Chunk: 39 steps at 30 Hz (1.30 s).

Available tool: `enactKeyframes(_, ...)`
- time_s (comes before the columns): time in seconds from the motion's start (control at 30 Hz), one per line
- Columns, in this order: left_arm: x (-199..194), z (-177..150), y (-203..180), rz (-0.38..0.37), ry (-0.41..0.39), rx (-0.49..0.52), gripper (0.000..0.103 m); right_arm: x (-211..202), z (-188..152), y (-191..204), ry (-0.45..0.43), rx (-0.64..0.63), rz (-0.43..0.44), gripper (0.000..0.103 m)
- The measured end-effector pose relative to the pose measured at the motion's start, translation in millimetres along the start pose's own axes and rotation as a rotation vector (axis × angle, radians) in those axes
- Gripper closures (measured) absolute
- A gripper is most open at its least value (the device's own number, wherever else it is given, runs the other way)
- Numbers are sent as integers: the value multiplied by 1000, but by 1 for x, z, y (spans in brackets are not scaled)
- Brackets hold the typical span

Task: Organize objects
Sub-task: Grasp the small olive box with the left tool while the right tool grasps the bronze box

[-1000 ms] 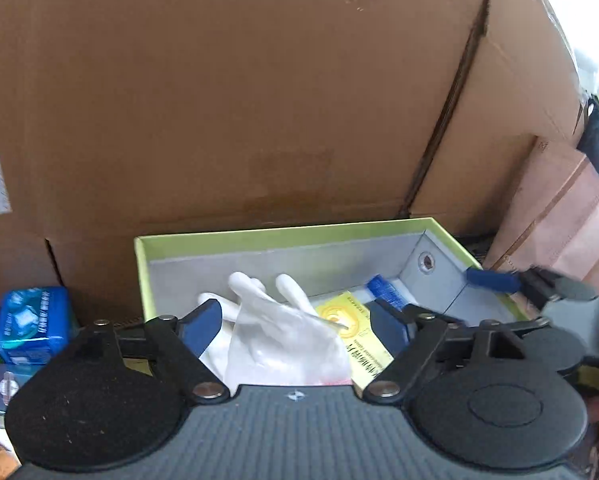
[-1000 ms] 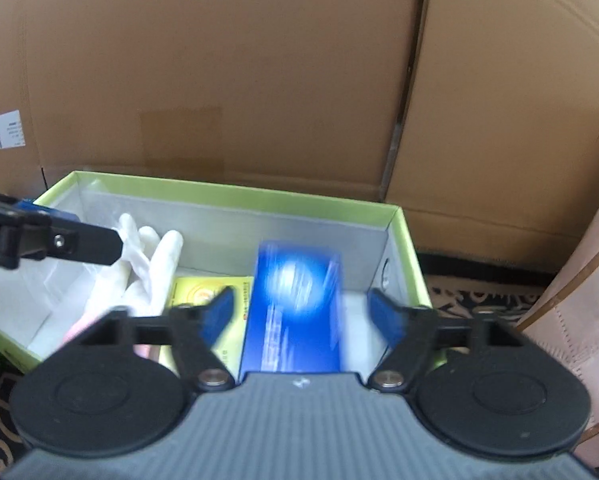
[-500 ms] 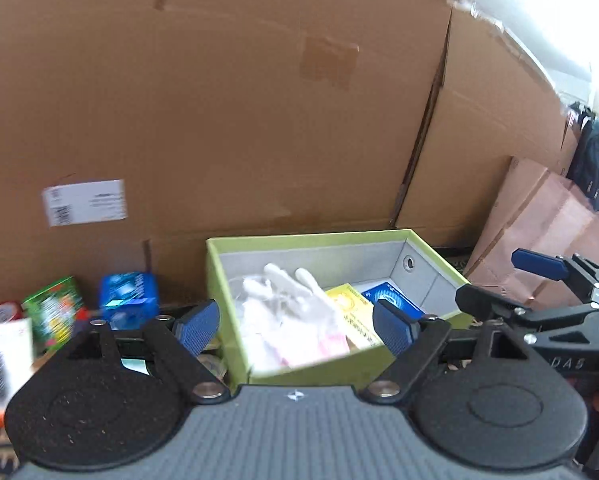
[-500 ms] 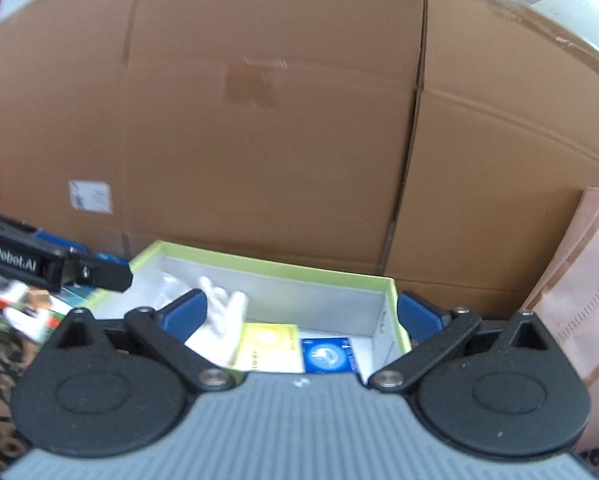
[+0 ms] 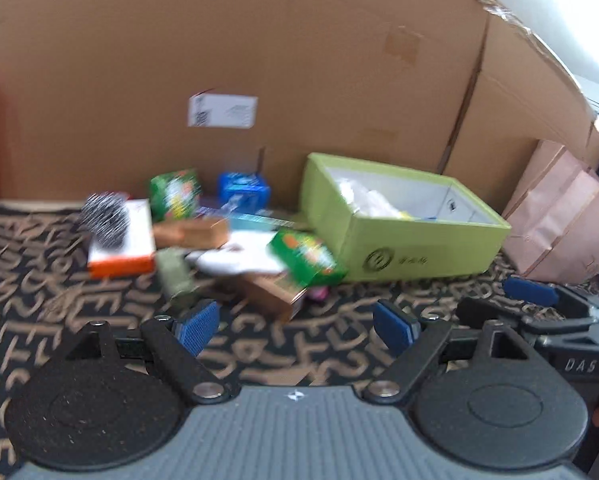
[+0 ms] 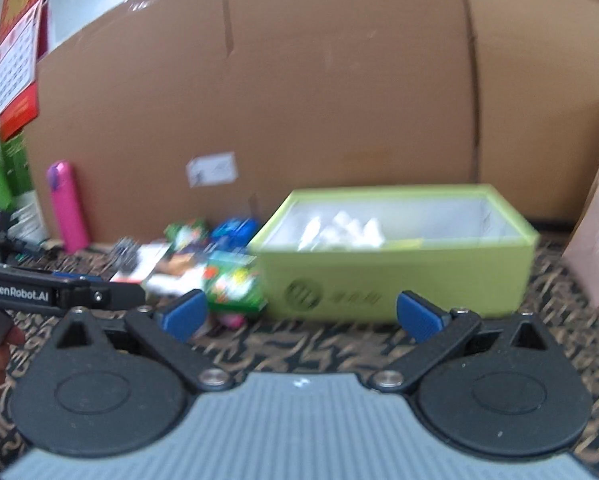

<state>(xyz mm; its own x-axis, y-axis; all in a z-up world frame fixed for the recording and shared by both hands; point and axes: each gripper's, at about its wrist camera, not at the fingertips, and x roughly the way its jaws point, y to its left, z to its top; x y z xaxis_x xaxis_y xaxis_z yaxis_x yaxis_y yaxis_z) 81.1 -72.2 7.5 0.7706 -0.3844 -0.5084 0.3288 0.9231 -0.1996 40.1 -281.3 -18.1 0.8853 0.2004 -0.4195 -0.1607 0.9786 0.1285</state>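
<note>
We hold our left tongs [image 5: 295, 326] and right tongs [image 6: 299, 316] low over a dark patterned carpet [image 5: 39, 280], both spread wide with nothing between the blue pads. They sit back from everything, probably so that we can take in the whole scene before choosing the next thing to pick up.

The lime-green box [image 5: 411, 248] stands open on the carpet against a wall of brown cardboard cartons [image 5: 219, 40]. It is the collecting place: white gloves [image 6: 343, 230] already lie inside, along with a sliver of something yellow and something blue that are too blurred to name.

Just to the left of the box lies the unsorted pile, close enough for short trips. A green carton [image 5: 305, 256] leans right beside the box's near corner. Behind it we make out a white item [image 5: 239, 258], brown boxes [image 5: 191, 232], an orange-edged white box [image 5: 121, 240] with a dark scrubber [image 5: 103, 216] resting on it, a second green packet [image 5: 175, 194] and a blue packet [image 5: 243, 190] by the cardboard. A pink bottle [image 6: 67, 206] stands upright well to the left, apart from the pile.

A fair share of the sorting looks undone; the green carton seems the easiest next pick
</note>
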Motion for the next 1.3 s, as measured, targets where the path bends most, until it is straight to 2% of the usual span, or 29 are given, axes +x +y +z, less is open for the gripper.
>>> enactKeyframes(0.27,-4,-18,51,70,35,-81,16,25,-26,40,104,-3,70,0)
enactKeyframes(0.43,14,-8,71,99,40,-115,16,46,-21,58,114,-33,84,1)
enactKeyframes(0.53,25,-3,76,90,45,-121,16,61,-16,65,120,-39,95,5)
enactKeyframes(0.7,47,4,78,86,52,-104,20,97,-12,72,165,-49,113,24)
enactKeyframes(0.8,61,9,79,89,67,-109,28,116,-13,75,191,-49,116,31)
enactKeyframes(0.93,75,14,83,98,68,-135,31,133,-13,77,188,-51,88,38)
enactKeyframes(1.0,80,16,84,98,64,-146,33,139,-12,76,193,-37,76,51)
enactKeyframes(1.03,83,17,85,100,67,-147,37,140,-12,75,193,-36,62,57)
enactKeyframes(1.07,86,17,85,100,73,-146,40,138,-12,74,189,-37,60,68)
enactKeyframes(1.1,89,17,85,104,76,-148,45,135,-12,74,188,-37,73,73)
enactKeyframes(1.17,92,18,85,115,70,-134,49,128,-15,74,195,-38,87,75)
enactKeyframes(1.23,93,20,84,115,75,-117,61,116,-19,74,197,-45,93,77)
enactKeyframes(1.3,94,20,84,92,86,-115,68,103,-23,74,205,-35,103,78)
